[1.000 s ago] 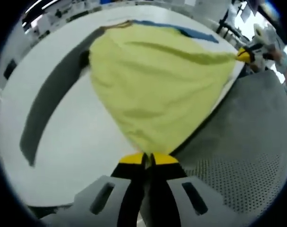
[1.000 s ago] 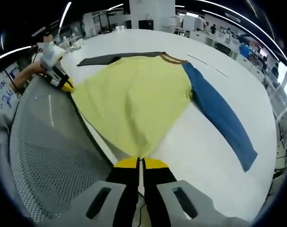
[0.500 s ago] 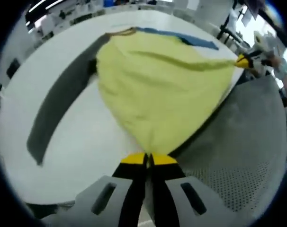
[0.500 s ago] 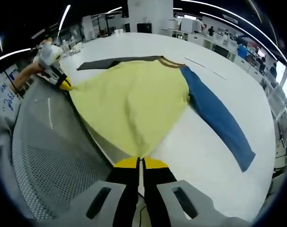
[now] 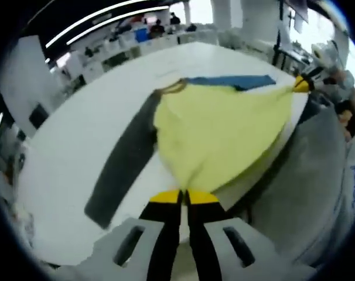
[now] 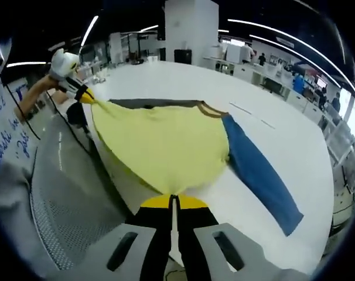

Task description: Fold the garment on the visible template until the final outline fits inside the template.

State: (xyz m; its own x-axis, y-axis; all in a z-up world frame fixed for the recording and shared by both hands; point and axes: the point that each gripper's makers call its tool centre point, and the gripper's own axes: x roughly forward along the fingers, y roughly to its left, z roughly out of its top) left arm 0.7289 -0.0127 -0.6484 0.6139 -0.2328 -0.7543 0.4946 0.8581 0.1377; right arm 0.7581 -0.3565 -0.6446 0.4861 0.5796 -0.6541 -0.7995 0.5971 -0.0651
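The left gripper view is smeared with motion blur, so the weave and hem of the yellow garment (image 5: pixel 224 132) cannot be made out, and the far benches behind the worktop (image 5: pixel 66 164) are only pale shapes. In both views the corner of cloth pinched between each gripper's jaws is hidden by the yellow tips, and the template cannot be told under the garment. In the right gripper view the grey sleeve (image 6: pixel 154 103) lies mostly behind the yellow body, and the blue writing at the left edge is cut off and unreadable.

right tongs (image 6: pixel 174 202) clamp yellow shirt (image 6: pixel 166 146) hem | left tongs (image 6: pixel 84 93) pinch far corner
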